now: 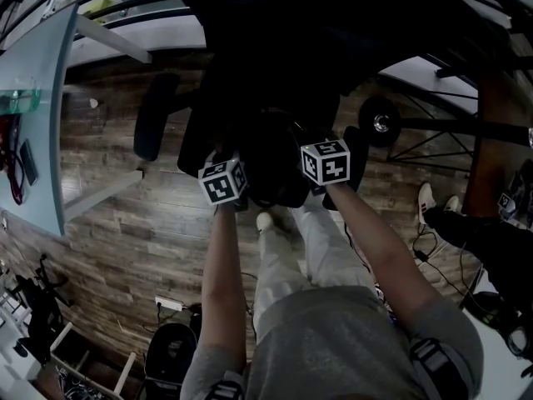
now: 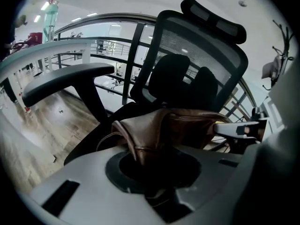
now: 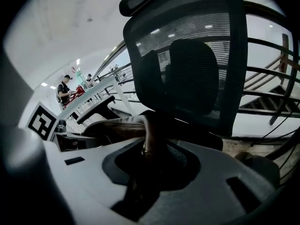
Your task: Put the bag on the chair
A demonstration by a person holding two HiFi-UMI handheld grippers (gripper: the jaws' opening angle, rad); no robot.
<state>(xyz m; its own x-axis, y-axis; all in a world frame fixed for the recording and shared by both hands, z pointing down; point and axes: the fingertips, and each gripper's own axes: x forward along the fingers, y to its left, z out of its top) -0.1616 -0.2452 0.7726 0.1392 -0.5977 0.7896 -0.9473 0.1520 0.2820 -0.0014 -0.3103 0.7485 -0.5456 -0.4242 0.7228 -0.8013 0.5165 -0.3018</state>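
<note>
Both grippers were shut tight on the brown bag point(image 2: 161, 128): the left gripper point(image 1: 225, 177) pinched a fold of its leather and the right gripper point(image 1: 326, 161) pinched what looked like a strap. The bag hung between them, close in front of the chair point(image 2: 197, 55) back and over the dark seat point(image 1: 275, 82), and I could not tell if it touched the seat. I think I was at the lowering step, so next I would need to set it down on the seat and then let go.

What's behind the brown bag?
The black chair: its mesh backrest and headrest show. The bag covers the backrest's bottom part, so that can't be seen.
</note>
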